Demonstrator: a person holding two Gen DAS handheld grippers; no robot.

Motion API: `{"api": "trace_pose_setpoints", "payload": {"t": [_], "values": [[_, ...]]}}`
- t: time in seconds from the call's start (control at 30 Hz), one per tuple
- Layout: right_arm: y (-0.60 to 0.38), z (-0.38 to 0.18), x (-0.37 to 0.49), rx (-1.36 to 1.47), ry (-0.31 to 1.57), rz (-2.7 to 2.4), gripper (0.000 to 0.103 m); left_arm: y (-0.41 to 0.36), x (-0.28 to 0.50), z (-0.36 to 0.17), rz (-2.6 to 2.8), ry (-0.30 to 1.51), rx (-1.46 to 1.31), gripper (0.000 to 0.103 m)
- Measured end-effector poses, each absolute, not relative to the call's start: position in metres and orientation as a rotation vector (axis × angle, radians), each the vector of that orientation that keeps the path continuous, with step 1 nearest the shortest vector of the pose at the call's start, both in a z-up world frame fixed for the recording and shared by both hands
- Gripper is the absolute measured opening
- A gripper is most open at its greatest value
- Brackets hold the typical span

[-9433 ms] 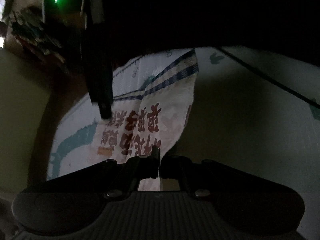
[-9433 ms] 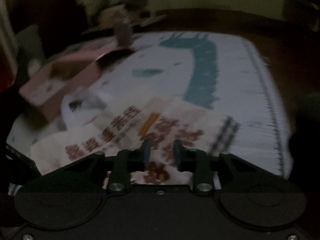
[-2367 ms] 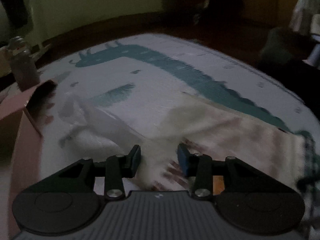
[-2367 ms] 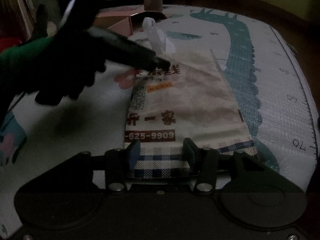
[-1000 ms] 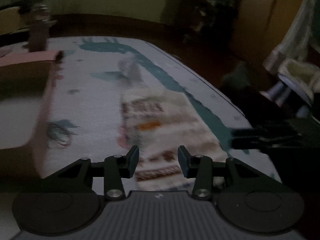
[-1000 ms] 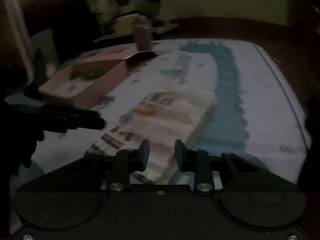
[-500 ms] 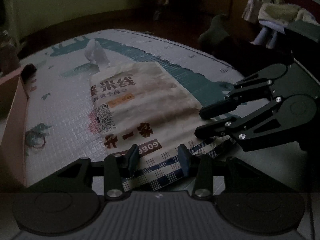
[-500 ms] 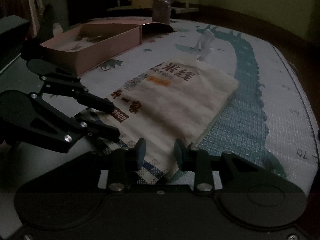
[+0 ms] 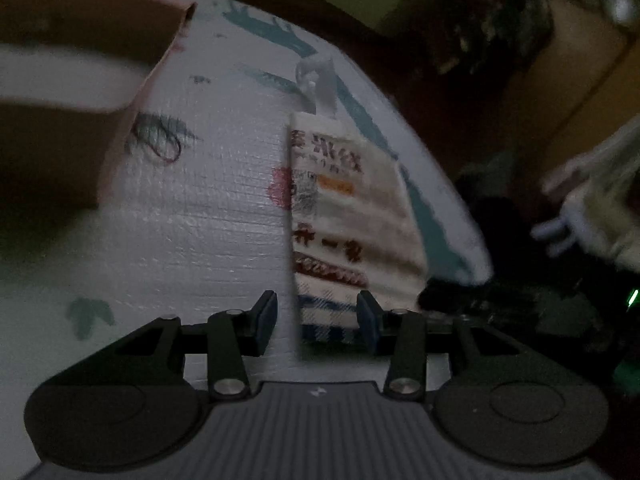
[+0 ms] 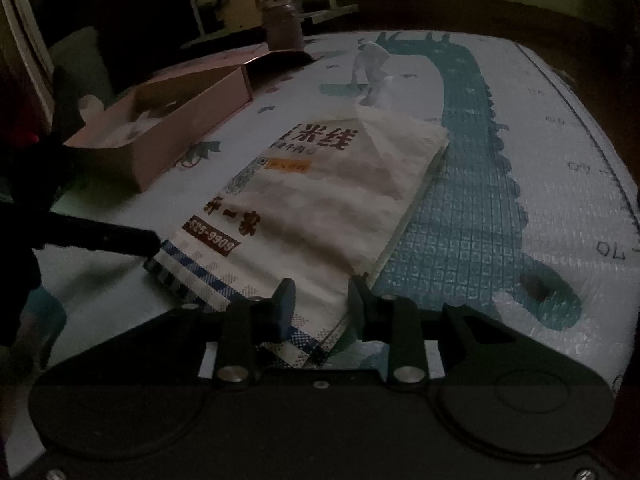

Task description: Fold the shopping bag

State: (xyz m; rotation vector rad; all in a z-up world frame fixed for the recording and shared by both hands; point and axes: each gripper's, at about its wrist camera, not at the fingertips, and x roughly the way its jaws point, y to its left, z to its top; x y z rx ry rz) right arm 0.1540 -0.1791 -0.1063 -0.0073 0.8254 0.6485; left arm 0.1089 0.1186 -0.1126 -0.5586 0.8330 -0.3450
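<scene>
The shopping bag (image 10: pixel 320 192), white with red print and a blue checked bottom band, lies flat on the play mat (image 10: pixel 560 152), folded into a long strip. Its white handles (image 10: pixel 372 68) stick out at the far end. My right gripper (image 10: pixel 321 286) is open, low over the bag's near right corner, which lies between the fingers. In the blurred left wrist view the bag (image 9: pixel 344 216) runs away from me. My left gripper (image 9: pixel 316 304) is open with the near left corner between its fingers. From the right wrist view, a dark left gripper finger (image 10: pixel 120 238) reaches that corner.
An open pink cardboard box (image 10: pixel 168 120) stands on the mat left of the bag, also blurred at the left (image 9: pixel 80 80). A brown jar (image 10: pixel 282 20) stands behind it. A teal dinosaur print (image 10: pixel 464 168) runs along the bag's right side. The mat's edge is at the right.
My left gripper has rolled and dropped to the bag's near left corner. The right gripper has sunk a little toward the near right corner. The bag lies as before.
</scene>
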Motion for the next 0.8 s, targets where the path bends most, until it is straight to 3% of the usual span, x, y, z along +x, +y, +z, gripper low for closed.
{"api": "trace_pose_setpoints", "payload": {"t": [0.27, 0.5, 0.67, 0.8], "values": [[-0.191, -0.110, 0.160, 0.128, 0.855, 0.638, 0.029, 0.127, 0.108, -0.132, -0.461, 0.700, -0.965, 0.041], [-0.186, -0.112, 0.161, 0.159, 0.862, 0.662, 0.029, 0.089, 0.111, -0.126, -0.413, 0.642, -0.811, 0.034], [-0.183, -0.114, 0.163, 0.201, 0.876, 0.711, 0.029, 0.076, 0.120, -0.121, -0.352, 0.618, -0.719, 0.010], [-0.182, -0.112, 0.164, 0.224, 0.872, 0.731, 0.030, 0.085, 0.122, -0.105, -0.354, 0.560, -0.758, 0.005]]}}
